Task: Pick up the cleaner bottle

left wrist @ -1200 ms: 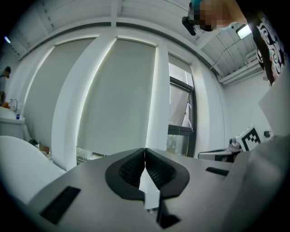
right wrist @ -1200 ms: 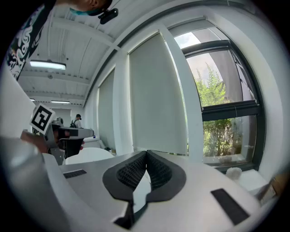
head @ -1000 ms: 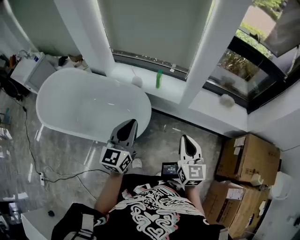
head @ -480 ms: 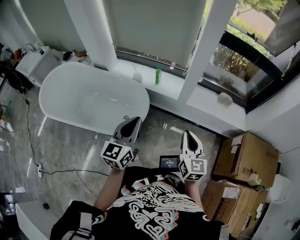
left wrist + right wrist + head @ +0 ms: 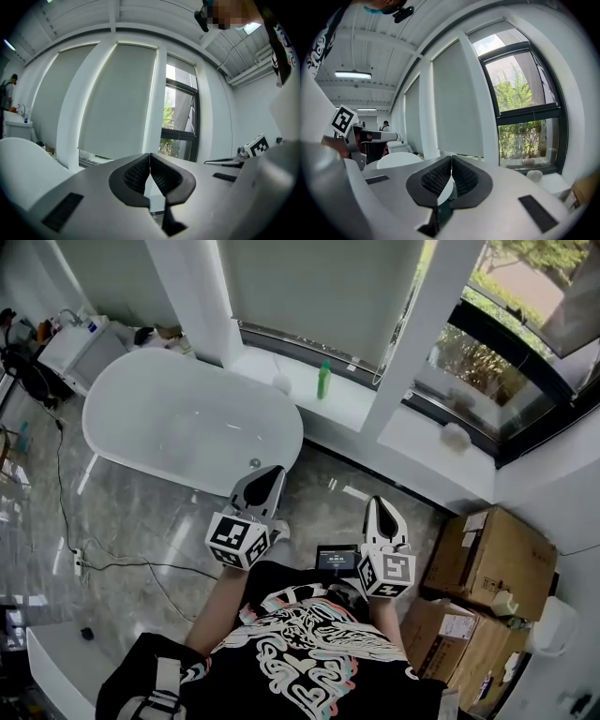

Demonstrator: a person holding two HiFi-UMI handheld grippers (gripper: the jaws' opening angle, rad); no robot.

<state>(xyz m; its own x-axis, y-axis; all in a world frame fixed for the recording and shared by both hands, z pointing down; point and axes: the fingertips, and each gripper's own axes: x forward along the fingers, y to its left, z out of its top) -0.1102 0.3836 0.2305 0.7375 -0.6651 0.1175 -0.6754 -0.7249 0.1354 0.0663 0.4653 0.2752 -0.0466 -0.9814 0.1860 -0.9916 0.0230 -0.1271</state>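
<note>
The cleaner bottle (image 5: 323,379) is a small green bottle that stands upright on the white window sill (image 5: 352,409) behind the bathtub (image 5: 187,427). My left gripper (image 5: 274,471) is held above the floor near the tub's right end, far short of the bottle. Its jaws are shut with nothing between them (image 5: 150,157). My right gripper (image 5: 377,502) hangs over the floor to the right, also shut and empty (image 5: 451,159). Neither gripper view shows the bottle.
A white ball (image 5: 282,383) lies on the sill left of the bottle, and a pale lump (image 5: 455,435) on the sill further right. Cardboard boxes (image 5: 497,559) stand at the right wall. A cable (image 5: 112,568) runs over the marble floor. A small screen (image 5: 335,559) sits between the hands.
Both grippers have come a little closer to the tub and the sill, together with the person. Their jaws have stayed shut and empty.
</note>
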